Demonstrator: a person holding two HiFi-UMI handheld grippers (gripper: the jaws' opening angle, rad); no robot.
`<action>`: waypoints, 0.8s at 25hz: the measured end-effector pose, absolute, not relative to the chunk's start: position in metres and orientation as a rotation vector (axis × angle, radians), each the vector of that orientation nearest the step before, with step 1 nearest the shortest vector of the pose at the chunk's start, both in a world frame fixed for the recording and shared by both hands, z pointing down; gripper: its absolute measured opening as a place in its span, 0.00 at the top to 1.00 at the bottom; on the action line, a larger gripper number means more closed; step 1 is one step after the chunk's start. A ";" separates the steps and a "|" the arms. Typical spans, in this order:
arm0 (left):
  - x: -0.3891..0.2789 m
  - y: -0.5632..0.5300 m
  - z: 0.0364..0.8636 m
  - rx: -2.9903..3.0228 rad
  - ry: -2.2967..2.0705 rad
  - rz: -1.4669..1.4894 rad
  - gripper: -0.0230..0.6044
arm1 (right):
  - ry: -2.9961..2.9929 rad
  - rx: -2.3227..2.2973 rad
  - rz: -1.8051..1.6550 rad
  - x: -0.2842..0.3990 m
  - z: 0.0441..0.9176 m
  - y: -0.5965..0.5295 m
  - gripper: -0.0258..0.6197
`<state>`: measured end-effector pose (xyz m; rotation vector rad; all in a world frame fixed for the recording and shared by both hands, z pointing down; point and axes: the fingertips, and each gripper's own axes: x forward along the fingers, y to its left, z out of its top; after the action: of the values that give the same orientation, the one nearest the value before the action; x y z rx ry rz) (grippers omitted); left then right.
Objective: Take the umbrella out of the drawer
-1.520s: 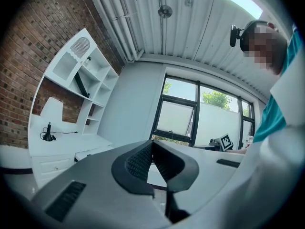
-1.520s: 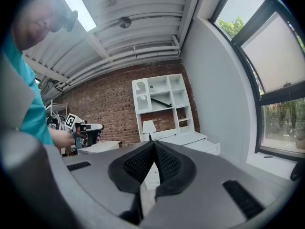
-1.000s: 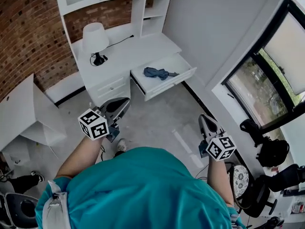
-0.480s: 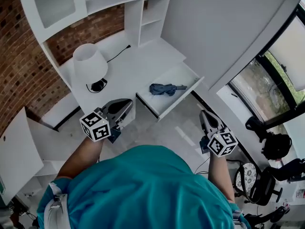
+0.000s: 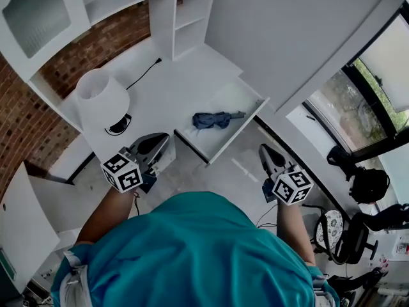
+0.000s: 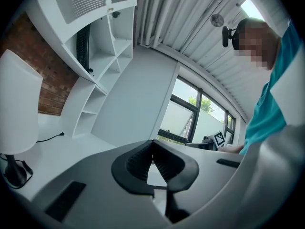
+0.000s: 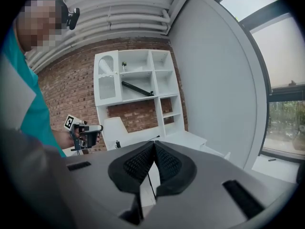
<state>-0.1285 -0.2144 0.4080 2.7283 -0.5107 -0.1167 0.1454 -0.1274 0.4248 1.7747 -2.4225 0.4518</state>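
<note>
No word, number or brand can be read in any view. The only signs are black-and-white square patterns on the marker cube (image 5: 121,171) of the left gripper (image 5: 163,137), lower left of the head view, and on that of the right gripper (image 5: 262,148), lower right.

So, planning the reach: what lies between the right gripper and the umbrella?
Head view: only bare floor and the drawer's front panel separate the right gripper from the umbrella.

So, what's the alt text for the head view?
A folded blue umbrella lies in the open drawer of a white desk. From above, a person in teal holds the left gripper and right gripper, both shut and empty, short of it.
</note>
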 end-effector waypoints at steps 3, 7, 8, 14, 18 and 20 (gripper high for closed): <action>-0.114 -0.223 0.411 2.730 -0.540 -0.090 0.94 | -2.447 1.752 0.470 0.163 0.433 -0.140 0.93; -0.081 -0.237 0.413 2.740 -0.643 -0.078 0.94 | -2.503 1.668 0.472 0.204 0.443 -0.166 0.93; -0.070 -0.241 0.413 2.738 -0.673 -0.084 0.94 | -2.517 1.652 0.472 0.217 0.445 -0.174 0.93; -0.019 -0.240 0.417 2.656 -0.855 -0.079 0.94 | -2.604 1.509 0.483 0.279 0.456 -0.216 0.93; 0.025 -0.248 0.420 2.615 -0.888 -0.066 0.94 | -2.638 1.436 0.484 0.313 0.467 -0.234 0.93; 0.040 -0.252 0.423 2.627 -0.871 -0.041 0.94 | -2.628 1.420 0.492 0.322 0.479 -0.235 0.93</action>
<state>0.0404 -0.2517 0.4235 2.6272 -0.8705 -0.0408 0.3222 -0.2348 0.4789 1.4197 -2.6282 0.4919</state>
